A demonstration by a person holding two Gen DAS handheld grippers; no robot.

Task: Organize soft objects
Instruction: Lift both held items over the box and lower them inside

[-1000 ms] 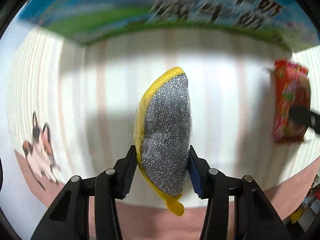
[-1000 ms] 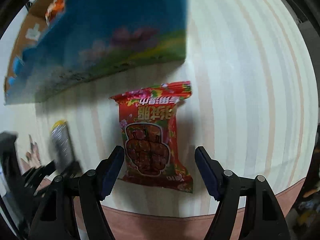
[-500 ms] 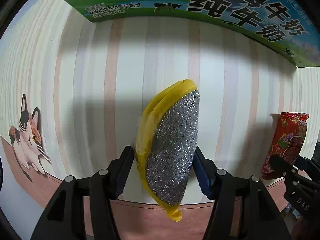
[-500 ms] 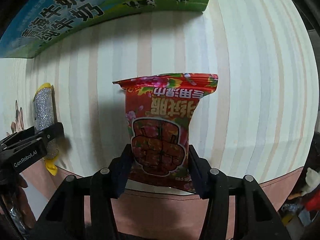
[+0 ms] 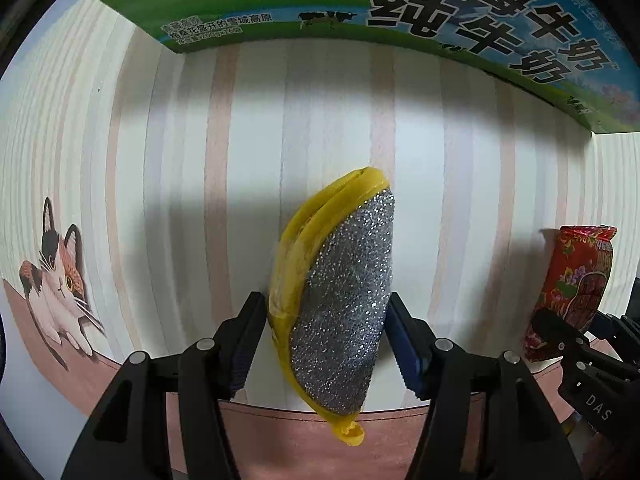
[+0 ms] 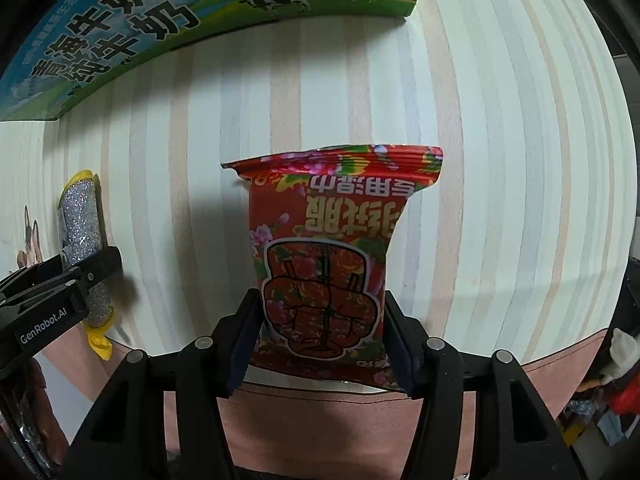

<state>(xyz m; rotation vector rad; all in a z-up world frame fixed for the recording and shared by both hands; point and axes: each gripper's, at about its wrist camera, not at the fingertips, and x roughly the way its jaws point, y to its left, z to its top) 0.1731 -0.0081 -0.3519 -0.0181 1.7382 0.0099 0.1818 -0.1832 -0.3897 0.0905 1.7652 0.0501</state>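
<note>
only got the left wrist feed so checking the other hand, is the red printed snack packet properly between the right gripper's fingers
Observer: Yes. The right gripper is shut on the red printed snack packet, pinching its lower half.
Operator: which way up is it
Observer: Upside down; its printed characters read inverted.
Operator: anything right of it
Observer: Bare striped tablecloth, then its pink border.
</note>
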